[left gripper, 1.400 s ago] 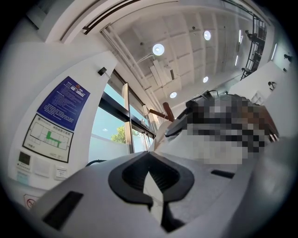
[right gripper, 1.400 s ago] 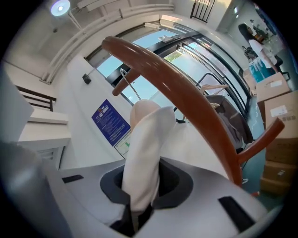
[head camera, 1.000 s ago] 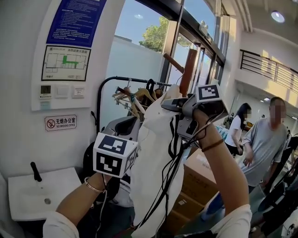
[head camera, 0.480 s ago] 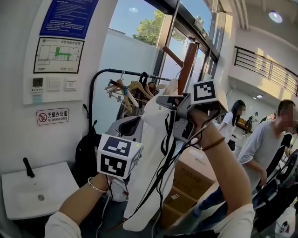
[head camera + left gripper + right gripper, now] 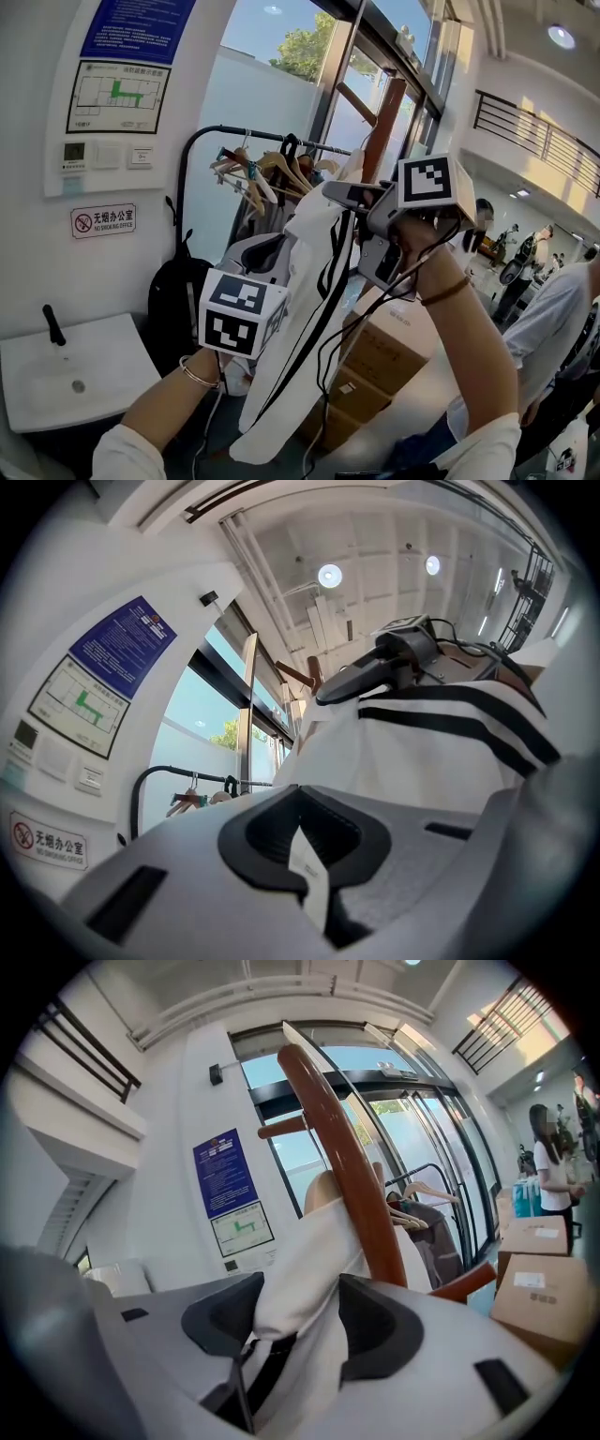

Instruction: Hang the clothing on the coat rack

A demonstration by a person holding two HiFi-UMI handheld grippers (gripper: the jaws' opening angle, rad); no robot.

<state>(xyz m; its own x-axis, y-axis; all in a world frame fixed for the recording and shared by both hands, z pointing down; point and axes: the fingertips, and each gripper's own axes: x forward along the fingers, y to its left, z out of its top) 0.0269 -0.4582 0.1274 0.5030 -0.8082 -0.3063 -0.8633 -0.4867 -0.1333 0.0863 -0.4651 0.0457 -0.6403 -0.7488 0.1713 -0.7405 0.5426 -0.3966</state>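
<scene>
My left claw (image 5: 302,850) pinches the label (image 5: 309,878) of the white garment (image 5: 286,375), low; the cloth runs upward to my right claw (image 5: 295,1321), whose jaws have just opened wide, collar (image 5: 300,1269) loose between them, against the coat rack post (image 5: 345,1162) just beyond

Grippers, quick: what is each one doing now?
Left gripper: shut on the tag of the clothing.
Right gripper: open, jaws just opened, clothing between them.

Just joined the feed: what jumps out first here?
A white garment with black stripes fills the centre, lifted against the brown wooden coat rack pole. The right gripper at its top has just been opening its jaws, fabric between them; the left gripper pinches the garment lower down.
</scene>
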